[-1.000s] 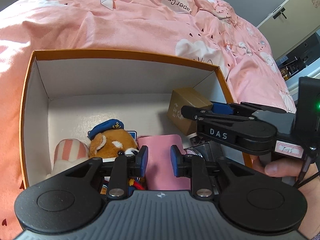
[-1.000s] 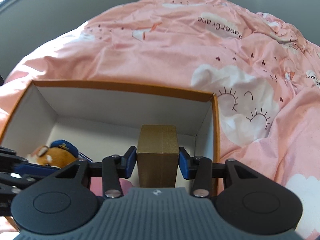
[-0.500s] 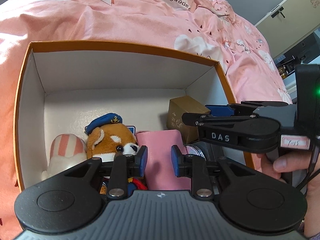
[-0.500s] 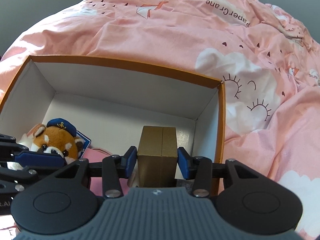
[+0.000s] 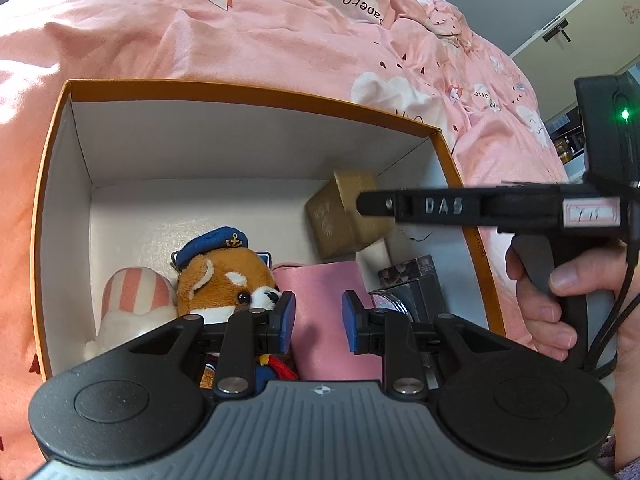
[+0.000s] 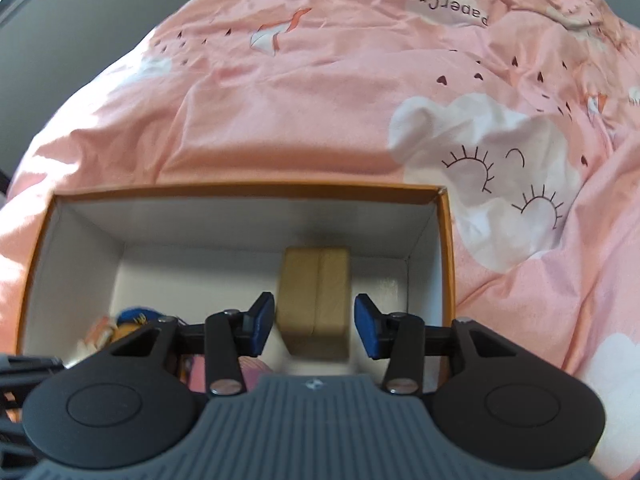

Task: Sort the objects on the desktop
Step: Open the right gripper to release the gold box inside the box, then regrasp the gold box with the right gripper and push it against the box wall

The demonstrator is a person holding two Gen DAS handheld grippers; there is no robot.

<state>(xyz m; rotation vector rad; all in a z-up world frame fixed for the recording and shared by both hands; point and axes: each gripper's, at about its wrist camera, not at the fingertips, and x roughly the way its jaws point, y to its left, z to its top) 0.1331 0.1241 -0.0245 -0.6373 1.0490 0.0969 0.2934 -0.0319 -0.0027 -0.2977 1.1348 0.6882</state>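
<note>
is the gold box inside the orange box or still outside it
Inside. The gold box stands on the white floor near the orange box's right wall. The right gripper is open, with gaps between its pads and the box.

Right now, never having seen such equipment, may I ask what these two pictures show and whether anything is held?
There is no robot: a person holds in each hand a tool with two blue-padded fingers, and a camera on each looks along them. One picture comes from the left gripper, the other from the right gripper; the left view also shows the hand gripping the right one. On a pink bedspread stands an orange-rimmed box. Inside lie a plush animal in a blue cap, a pink item and a gold carton. Nothing is held: both pairs of fingers are open, and the gold carton shows between the right fingers with a gap on each side.
</note>
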